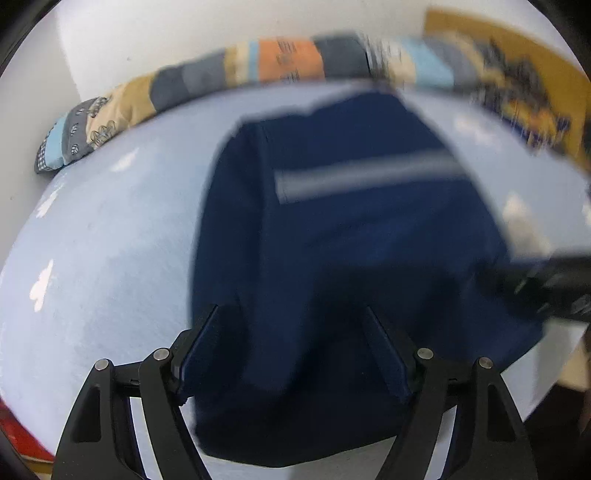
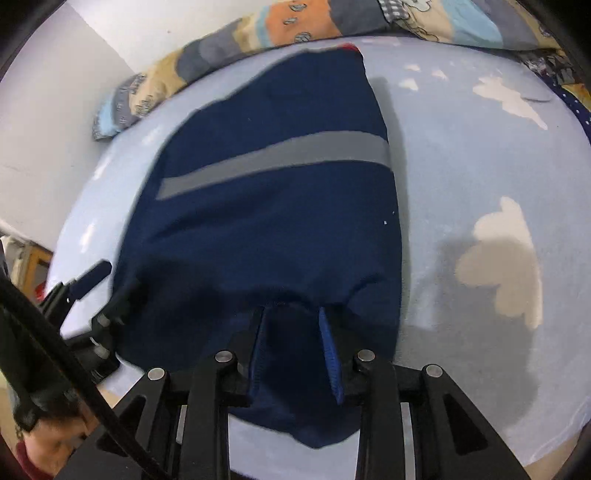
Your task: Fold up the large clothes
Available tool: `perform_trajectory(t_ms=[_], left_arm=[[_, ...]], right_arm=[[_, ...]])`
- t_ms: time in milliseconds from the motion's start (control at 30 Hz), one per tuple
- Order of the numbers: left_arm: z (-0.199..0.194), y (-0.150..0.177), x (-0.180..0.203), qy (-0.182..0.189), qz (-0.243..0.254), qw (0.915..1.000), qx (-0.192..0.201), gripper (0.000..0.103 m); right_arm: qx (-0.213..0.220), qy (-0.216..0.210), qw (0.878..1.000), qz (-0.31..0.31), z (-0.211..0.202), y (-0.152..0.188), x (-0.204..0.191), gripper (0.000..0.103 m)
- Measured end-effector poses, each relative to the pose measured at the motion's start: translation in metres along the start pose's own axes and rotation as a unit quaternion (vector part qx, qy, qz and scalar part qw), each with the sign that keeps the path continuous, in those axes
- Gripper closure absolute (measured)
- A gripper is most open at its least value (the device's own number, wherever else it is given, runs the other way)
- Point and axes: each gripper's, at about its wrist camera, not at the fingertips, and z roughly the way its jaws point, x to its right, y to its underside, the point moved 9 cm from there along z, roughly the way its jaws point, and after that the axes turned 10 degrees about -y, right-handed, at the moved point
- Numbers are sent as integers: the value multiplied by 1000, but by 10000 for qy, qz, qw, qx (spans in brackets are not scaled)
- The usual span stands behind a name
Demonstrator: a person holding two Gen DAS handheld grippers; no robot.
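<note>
Both grippers sit at the near hem of the navy garment [image 2: 266, 206]: the left gripper [image 1: 291, 314] has its jaws spread wide with cloth draped between them, and whether it's actually pinching anything I can't tell, while the right gripper [image 2: 291, 314] looks clamped on a bunched fold. That garment (grey reflective stripe [image 2: 273, 162] across it) lies flat mid-bed on the pale blue sheet [image 2: 461, 177], its far end nearly reaching the patchwork quilt [image 2: 295, 22] along the bed's far edge.
</note>
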Motion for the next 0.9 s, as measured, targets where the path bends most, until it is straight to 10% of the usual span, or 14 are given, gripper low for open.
perform_trajectory(t_ms=[300,567,900], left_arm=[[-21,-10,12,-198,227,9972,690,26],[-12,0,11,-282,373,9973,562,25],[-20,-2,12,-348,521,9956,699,25]], right_arm=[[1116,404,9894,-835,-52,-49,-32,67],[352,-240,9991,-22,18,-56,-13,67],[826,134,9957,-401,-25,-52,-29,67]])
